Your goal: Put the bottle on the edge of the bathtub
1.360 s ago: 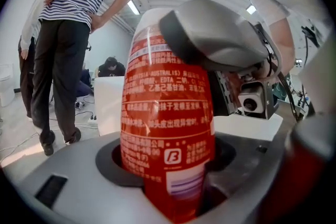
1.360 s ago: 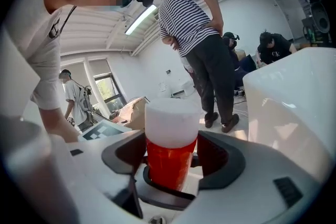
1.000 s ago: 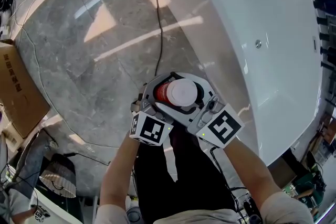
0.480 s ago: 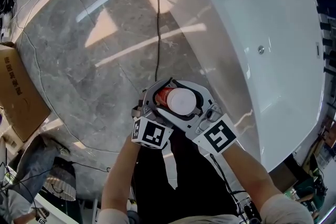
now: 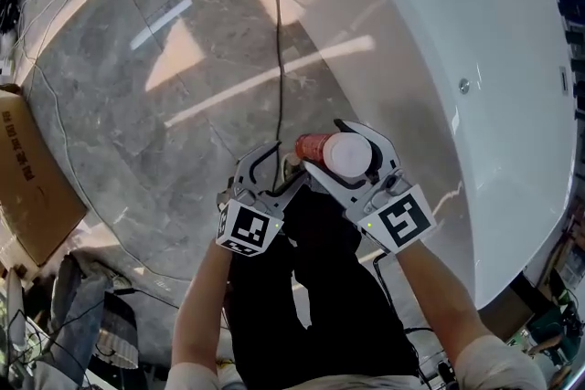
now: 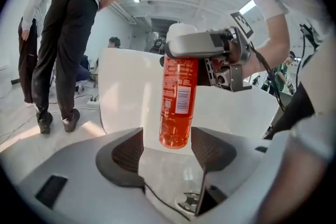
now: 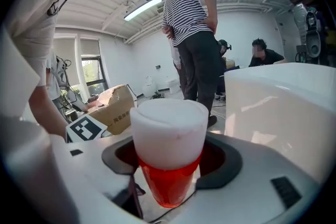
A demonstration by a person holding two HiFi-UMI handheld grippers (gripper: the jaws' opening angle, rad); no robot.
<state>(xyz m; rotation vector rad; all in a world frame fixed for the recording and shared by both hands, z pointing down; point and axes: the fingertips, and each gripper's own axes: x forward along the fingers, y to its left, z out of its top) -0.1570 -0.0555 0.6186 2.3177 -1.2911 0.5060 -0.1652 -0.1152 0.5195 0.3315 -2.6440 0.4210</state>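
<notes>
Beside the bathtub (image 5: 475, 32), bottle (image 5: 322, 147) now gripped by right claw (image 5: 340, 151) alone; left claw (image 5: 281, 167) open.

This looks like a lab or test workroom, not a home bathroom. A white bathtub (image 5: 475, 23) stands alone on a polished grey stone floor (image 5: 164, 123), and cables (image 5: 278, 41) trail across it. A cardboard box (image 5: 23, 178) sits at the side, strip lights (image 7: 144, 9) run along a bare ribbed ceiling, and onlookers (image 6: 79, 23) stand about.

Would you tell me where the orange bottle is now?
In the head view, the orange plastic bottle with a white cap hangs in the right claw, beside the white bathtub, just right of the open left claw.
</notes>
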